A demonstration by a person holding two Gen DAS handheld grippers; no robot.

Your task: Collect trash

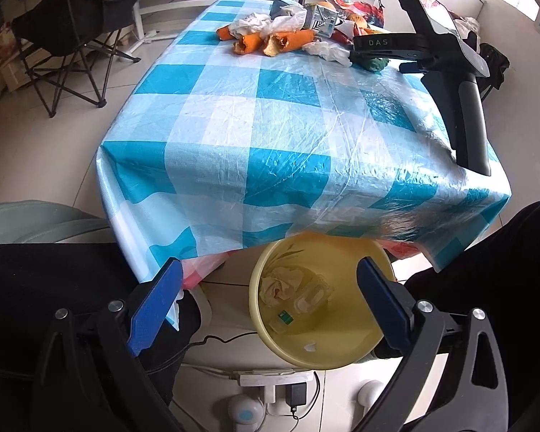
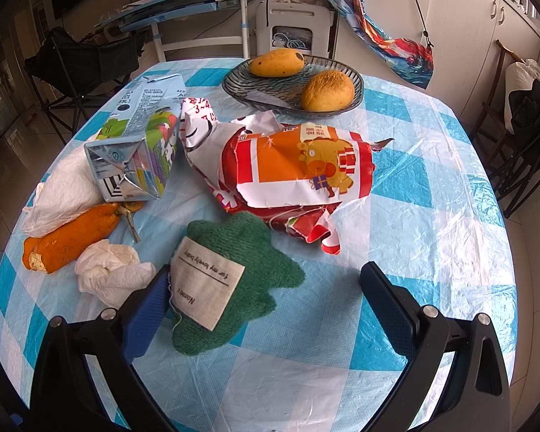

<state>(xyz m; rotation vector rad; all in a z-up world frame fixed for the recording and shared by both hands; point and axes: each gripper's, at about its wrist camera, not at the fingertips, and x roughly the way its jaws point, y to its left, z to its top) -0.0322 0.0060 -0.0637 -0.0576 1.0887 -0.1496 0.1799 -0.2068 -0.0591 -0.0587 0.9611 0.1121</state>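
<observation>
On the checked tablecloth (image 2: 432, 244), trash lies clustered: milk carton (image 2: 140, 144), torn wrapper (image 2: 298, 169), orange peel (image 2: 72, 237), tissue (image 2: 111, 270). Right gripper (image 2: 266, 309) hovers spread over it; left gripper (image 1: 270, 302), spread and empty, hangs above the yellow bin (image 1: 342, 345).

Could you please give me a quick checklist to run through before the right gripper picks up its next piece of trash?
1. Right gripper open and empty: ok.
2. Left gripper open, nothing held: ok.
3. Yellow bin upright below the table edge, room left inside: ok.
4. Crumpled tissue next to the right gripper's left finger, free of other items: ok.
5. Green cloth toy lies between the fingers; is it trash: cannot tell.
6. Glass dish with two mangoes sits apart from the trash pile: ok.
</observation>
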